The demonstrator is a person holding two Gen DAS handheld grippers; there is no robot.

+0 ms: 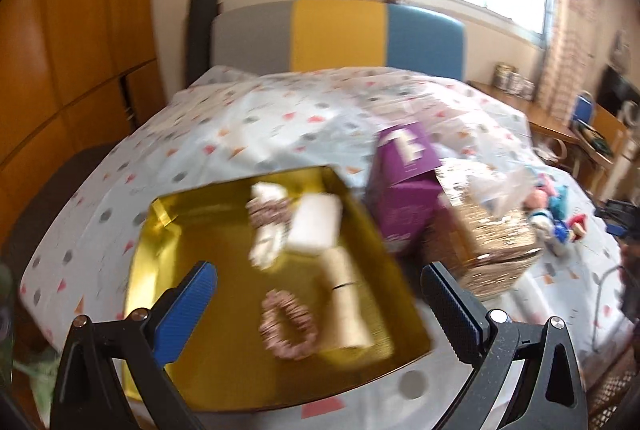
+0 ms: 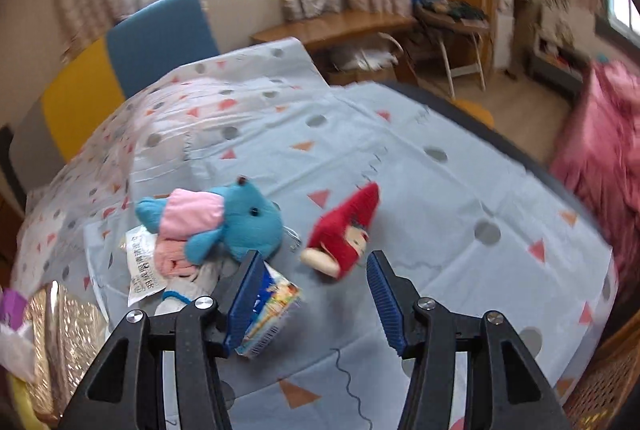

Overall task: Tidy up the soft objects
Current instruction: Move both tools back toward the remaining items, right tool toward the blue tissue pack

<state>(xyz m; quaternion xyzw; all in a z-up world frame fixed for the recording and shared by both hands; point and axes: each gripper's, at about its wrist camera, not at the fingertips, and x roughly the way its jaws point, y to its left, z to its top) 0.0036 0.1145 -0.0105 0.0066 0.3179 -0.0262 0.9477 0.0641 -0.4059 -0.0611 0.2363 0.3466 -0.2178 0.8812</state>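
A gold tray [image 1: 208, 230] lies on the bed and holds a pink scrunchie [image 1: 286, 328], a second scrunchie [image 1: 266, 212], a white pad [image 1: 314, 226] and a beige roll [image 1: 346, 294]. My left gripper [image 1: 316, 290] stands open over the tray with nothing between its fingers. In the right wrist view a blue plush elephant with a pink ear [image 2: 240, 222] and a red-hooded doll [image 2: 342, 234] lie on the sheet. My right gripper [image 2: 314, 278] is open just in front of the doll, holding nothing. A small printed carton [image 2: 270, 314] lies by its left finger.
A purple box [image 1: 404, 182] and a gold glitter box [image 1: 484, 226] stand right of the tray, with the toys [image 1: 560, 222] beyond. A white label packet [image 2: 142, 266] and pink cloth [image 2: 172, 254] lie under the elephant. A pink blanket [image 2: 600, 166] and desk [image 2: 340, 26] lie past the bed.
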